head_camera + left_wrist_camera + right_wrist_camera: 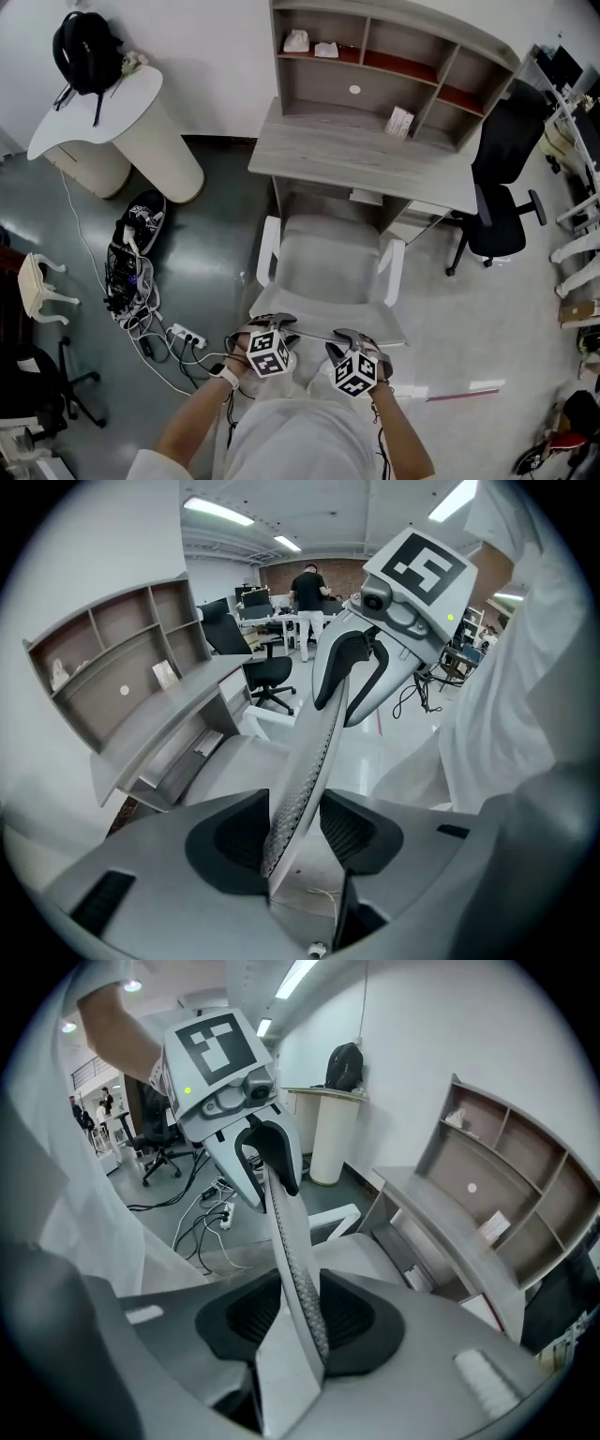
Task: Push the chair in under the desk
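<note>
Chair (328, 267) stands just before the grey desk (361, 155), seat front at the desk's edge and white armrests on either side. Its mesh backrest (309, 761) faces the person. The left gripper (295, 832) straddles the backrest's top edge, which fills the gap and touches both pads. The right gripper (300, 1321) is clamped on the same edge, just beside the left.
</note>
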Motion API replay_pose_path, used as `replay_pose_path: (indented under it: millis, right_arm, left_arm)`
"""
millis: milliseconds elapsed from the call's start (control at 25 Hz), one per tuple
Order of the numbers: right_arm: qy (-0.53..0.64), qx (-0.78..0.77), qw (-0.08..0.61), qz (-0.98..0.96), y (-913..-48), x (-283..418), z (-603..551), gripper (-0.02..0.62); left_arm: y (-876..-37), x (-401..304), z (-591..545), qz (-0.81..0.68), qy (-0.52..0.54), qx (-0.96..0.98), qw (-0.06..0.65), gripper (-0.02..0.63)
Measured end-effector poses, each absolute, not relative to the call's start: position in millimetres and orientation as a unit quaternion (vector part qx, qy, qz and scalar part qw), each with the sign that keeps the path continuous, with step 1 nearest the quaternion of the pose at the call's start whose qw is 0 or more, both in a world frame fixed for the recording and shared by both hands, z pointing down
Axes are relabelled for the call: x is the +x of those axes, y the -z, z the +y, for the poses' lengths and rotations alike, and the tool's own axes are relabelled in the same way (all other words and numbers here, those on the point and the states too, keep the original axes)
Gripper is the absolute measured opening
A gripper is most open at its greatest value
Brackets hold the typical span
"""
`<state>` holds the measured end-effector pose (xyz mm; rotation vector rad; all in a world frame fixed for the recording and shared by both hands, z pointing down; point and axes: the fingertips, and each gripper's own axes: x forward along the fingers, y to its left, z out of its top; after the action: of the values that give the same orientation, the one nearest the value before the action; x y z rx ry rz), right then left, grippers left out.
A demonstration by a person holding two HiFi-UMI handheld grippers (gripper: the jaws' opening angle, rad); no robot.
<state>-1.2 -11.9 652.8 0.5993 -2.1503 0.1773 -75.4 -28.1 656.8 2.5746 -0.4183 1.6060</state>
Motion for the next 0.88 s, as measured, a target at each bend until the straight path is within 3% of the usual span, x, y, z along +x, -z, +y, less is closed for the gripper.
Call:
replay_pose_path:
  millis: [440, 880]
  right_arm:
    - [-0.094, 0.252, 0.434, -0.86, -652, -4, -46, 0.141]
    - [-0.027, 0.252, 0.437, -0.863, -653, 23, -72, 0.133]
  left_arm:
    - [-657, -77, -66, -0.127, -0.523, 0.842, 0.028, 0.176]
    - [-657, -51, -88, -0.128, -0.523, 0.842, 0.044, 0.173]
